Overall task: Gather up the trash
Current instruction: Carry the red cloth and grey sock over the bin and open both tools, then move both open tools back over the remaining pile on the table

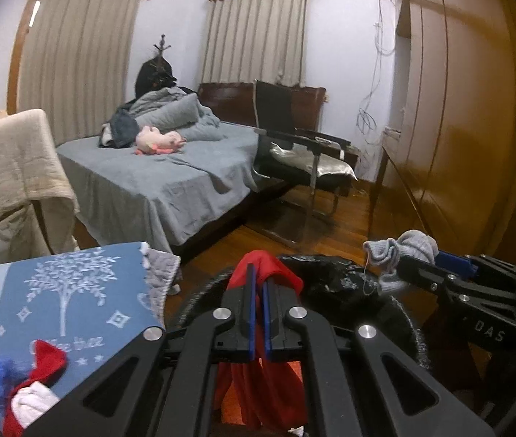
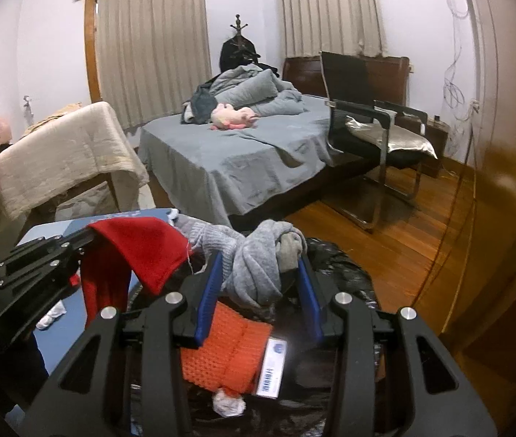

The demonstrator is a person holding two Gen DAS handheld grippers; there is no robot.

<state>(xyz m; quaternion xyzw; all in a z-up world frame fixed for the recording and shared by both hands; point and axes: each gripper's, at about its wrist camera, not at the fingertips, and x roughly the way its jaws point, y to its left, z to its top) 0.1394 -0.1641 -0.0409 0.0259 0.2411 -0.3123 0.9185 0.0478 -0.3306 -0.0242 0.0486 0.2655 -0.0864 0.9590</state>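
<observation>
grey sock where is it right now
The grey sock is pinched in the right gripper, hanging over the black-lined bin, right of the red sock.

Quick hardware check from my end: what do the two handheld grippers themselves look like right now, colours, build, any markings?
Both match: the left gripper and right gripper are matte black angular linkage frames with cut-out slots and round silver pivot bolts. Each carries two flat blue finger pads. The right one shows pale "DAS" lettering on its side in the left wrist view. No cables or sleeves are visible.
</observation>
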